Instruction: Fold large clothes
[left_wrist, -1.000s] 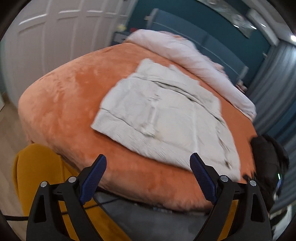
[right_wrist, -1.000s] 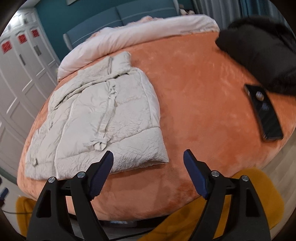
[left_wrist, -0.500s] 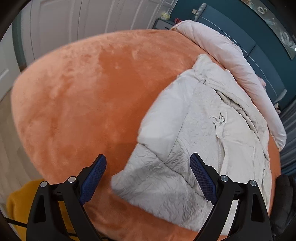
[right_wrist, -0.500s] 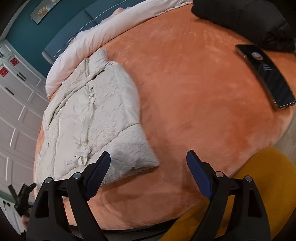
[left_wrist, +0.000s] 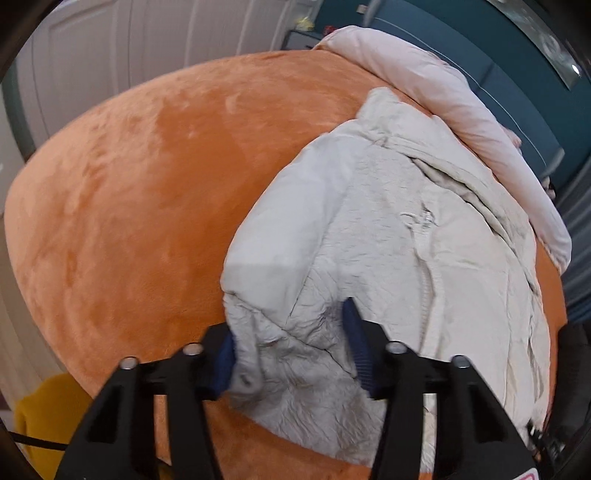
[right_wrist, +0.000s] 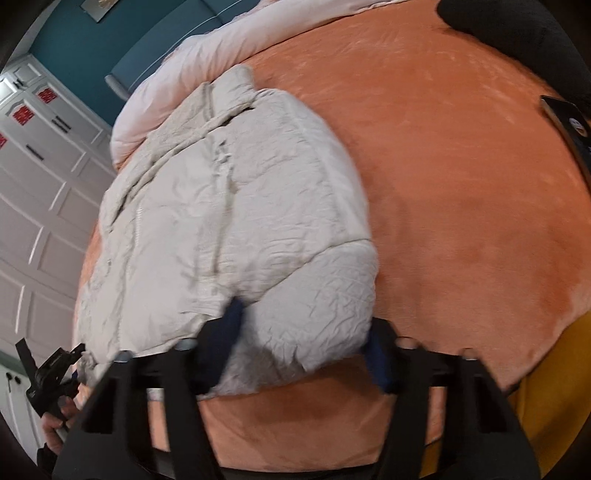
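jacket (left_wrist: 424, 236) lies flat on the orange blanket (left_wrist: 129, 192), hem toward the grippers, collar far ahead of the jaws. left gripper (left_wrist: 291, 350): jaws straddle the near-left hem corner, padding bunched between them — whether they pinch yet, cannot tell. right gripper (right_wrist: 303, 343): same at the near-right corner, jaws wide around thick fabric; grip not confirmed, view blurred. judgement: the step in hand is taking both hem corners. to do it well — clamp all layers deep between the pads, keep both corners level, then carry the hem toward the collar. phone (right_wrist: 565, 125) sits well right of the jaws.
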